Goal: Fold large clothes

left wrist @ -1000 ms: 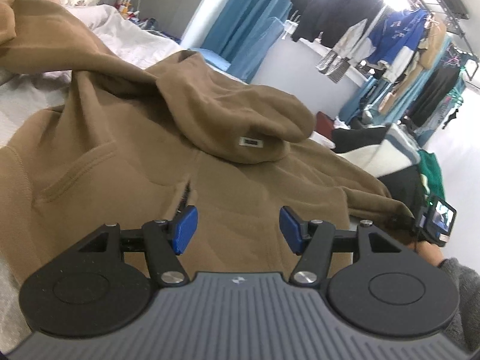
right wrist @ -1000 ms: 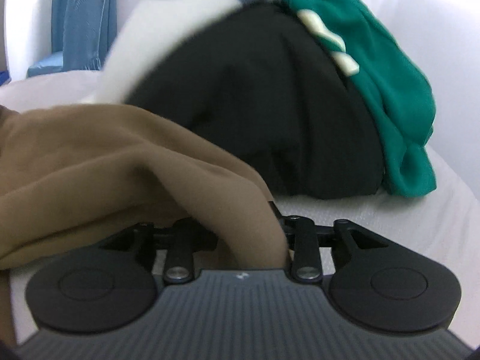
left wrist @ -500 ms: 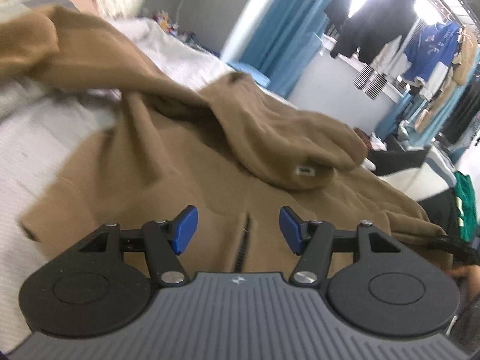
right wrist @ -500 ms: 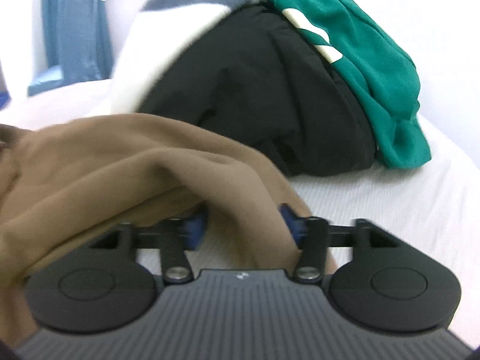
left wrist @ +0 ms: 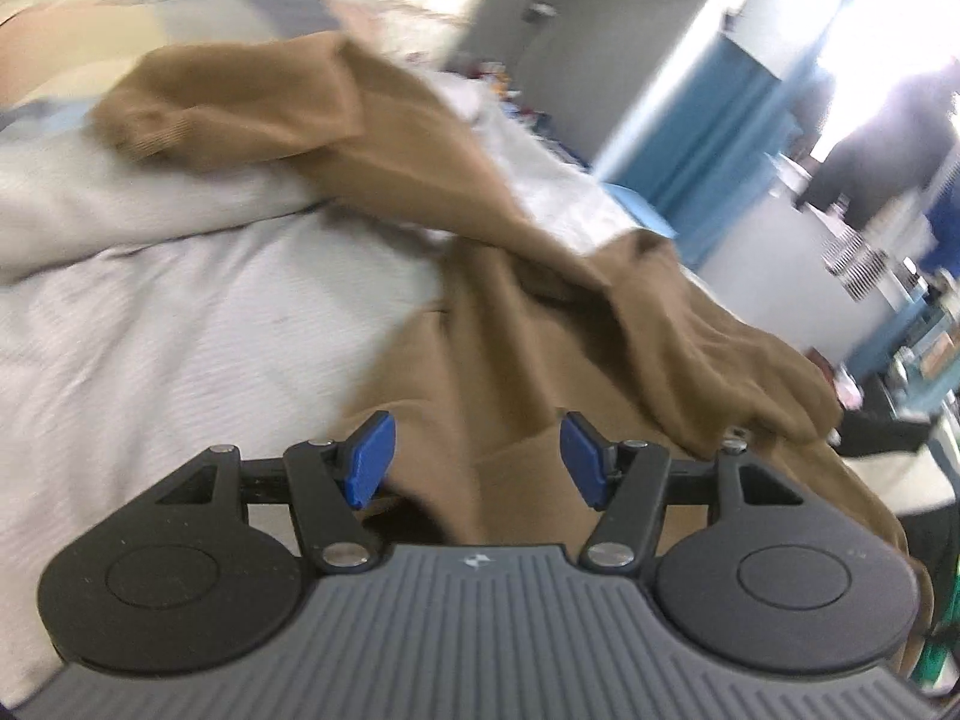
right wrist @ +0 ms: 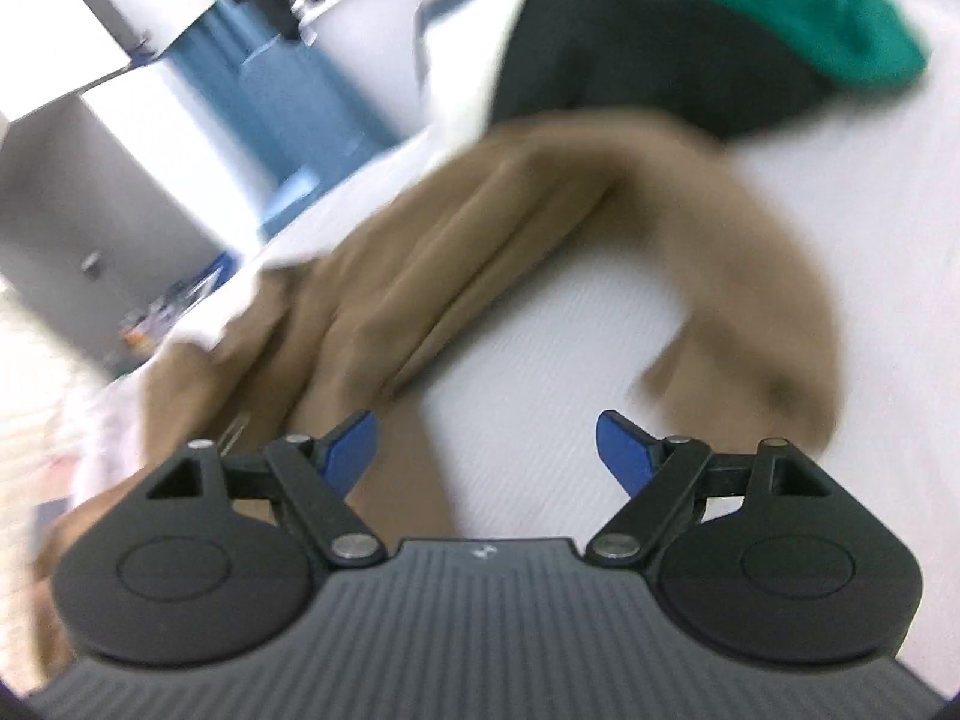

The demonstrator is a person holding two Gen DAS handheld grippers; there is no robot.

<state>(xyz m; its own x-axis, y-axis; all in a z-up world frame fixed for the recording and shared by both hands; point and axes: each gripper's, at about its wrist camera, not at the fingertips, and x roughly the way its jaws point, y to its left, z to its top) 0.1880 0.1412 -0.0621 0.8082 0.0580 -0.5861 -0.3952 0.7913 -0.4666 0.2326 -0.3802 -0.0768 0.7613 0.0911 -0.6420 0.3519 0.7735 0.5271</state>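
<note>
A large brown hoodie lies spread on a white bed. One sleeve stretches to the far left over the sheet. My left gripper is open and empty, just above the hoodie's edge. In the right wrist view the hoodie lies rumpled, with its other sleeve curled in an arc on the sheet. My right gripper is wide open and empty above the sheet, between the body and that sleeve. Both views are blurred by motion.
The white bed sheet fills the left. A pile of black and green clothes lies at the far side of the bed. Blue curtains and hanging clothes stand behind.
My right gripper has opened and let go of the brown sleeve, which now lies on the sheet. My left gripper has swung left toward the hoodie's edge, staying open.
</note>
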